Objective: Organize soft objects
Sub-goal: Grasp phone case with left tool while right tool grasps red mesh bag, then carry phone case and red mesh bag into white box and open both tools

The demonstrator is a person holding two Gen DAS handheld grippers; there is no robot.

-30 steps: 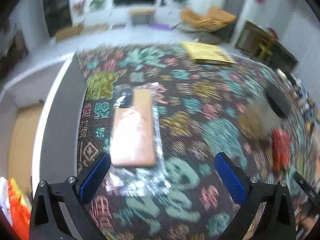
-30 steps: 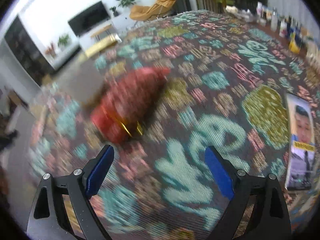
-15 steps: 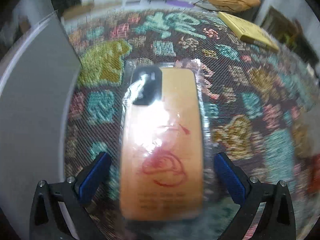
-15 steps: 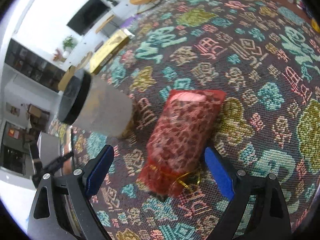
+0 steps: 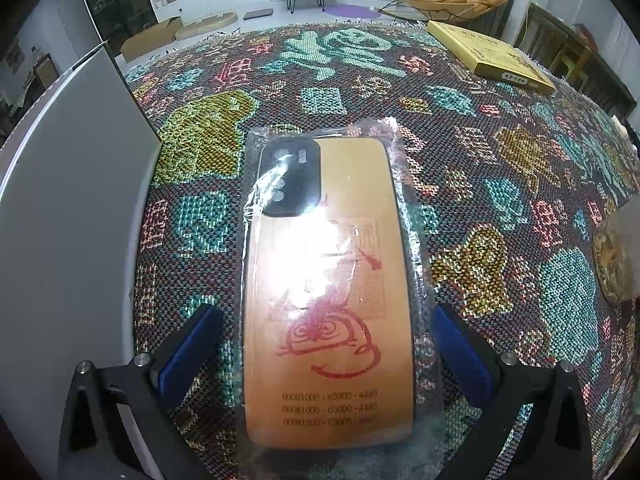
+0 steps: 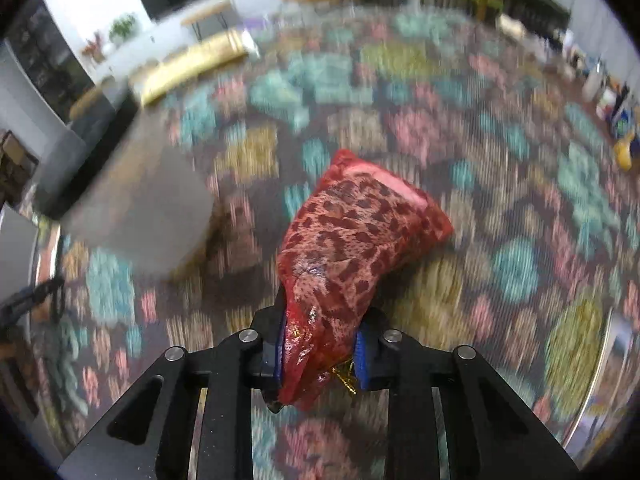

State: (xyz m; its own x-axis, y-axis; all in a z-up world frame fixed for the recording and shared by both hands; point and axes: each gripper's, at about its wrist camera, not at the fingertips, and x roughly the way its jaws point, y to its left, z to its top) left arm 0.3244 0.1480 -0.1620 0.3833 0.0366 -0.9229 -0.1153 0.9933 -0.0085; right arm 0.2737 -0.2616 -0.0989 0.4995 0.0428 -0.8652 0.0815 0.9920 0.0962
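Note:
An orange phone case in a clear plastic sleeve (image 5: 328, 300) lies flat on the patterned tablecloth (image 5: 480, 160). My left gripper (image 5: 324, 348) stands open over its lower half, one blue pad on each side, neither touching it. In the right wrist view a red mesh pouch with a dark spotted filling (image 6: 352, 232) has its gathered end, tied with gold string, between the blue pads of my right gripper (image 6: 322, 356). The jaws are closing and the pads press on the pouch's neck. The rest of the pouch sticks out ahead of the fingers.
A grey box wall (image 5: 68, 208) rises at the left of the phone case. A yellow flat box (image 5: 492, 60) lies at the table's far right. A frosted jar with a dark lid (image 6: 140, 212) stands left of the pouch. Bottles (image 6: 612, 108) line the right edge.
The left gripper came down over the phone case and now straddles it. The right gripper reached the red pouch and closed from wide open onto its tied end.

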